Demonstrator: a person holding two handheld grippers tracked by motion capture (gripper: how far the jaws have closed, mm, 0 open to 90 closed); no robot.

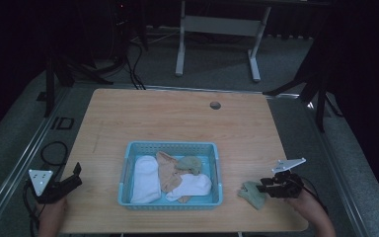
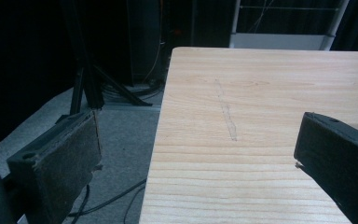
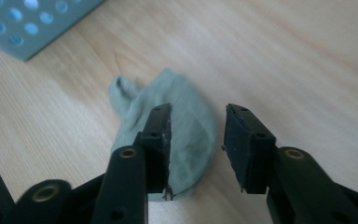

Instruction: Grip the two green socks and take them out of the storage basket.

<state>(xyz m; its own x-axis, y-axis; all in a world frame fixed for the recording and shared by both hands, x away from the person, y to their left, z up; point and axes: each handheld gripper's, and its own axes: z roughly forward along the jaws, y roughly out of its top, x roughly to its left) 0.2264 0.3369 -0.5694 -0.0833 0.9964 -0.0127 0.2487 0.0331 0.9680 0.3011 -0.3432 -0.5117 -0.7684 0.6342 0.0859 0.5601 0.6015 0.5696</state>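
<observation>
Resting flat on the counter (image 1: pixel 128 118), out to the right of the blue basket (image 1: pixel 123 177), well apart from its wall: a green sock (image 3: pixel 186 126), crumpled, toe end curled toward the basket. Hovering just over it, the right gripper (image 3: pixel 198 144), jaws parted to a moderate gap with the sock's right edge showing between them and the left jaw lying over the fabric; no pinch visible, so probably a release, leaving the sock laid out alone where a mate could be set beside it. Sitting in the basket: a white sock (image 1: pixel 145 177) along the left side, a tan one (image 1: pixel 168 173) in the middle, another green one (image 1: pixel 190 164) near the far wall, a second white one (image 1: pixel 192 186) toward the front, heaped loosely and likely waiting for sorting. Parked at the counter's near left corner, well clear of the basket, the left gripper (image 2: pixel 196 154), jaws spread wide, empty, bare wood between them, seemingly kept out of the way.
</observation>
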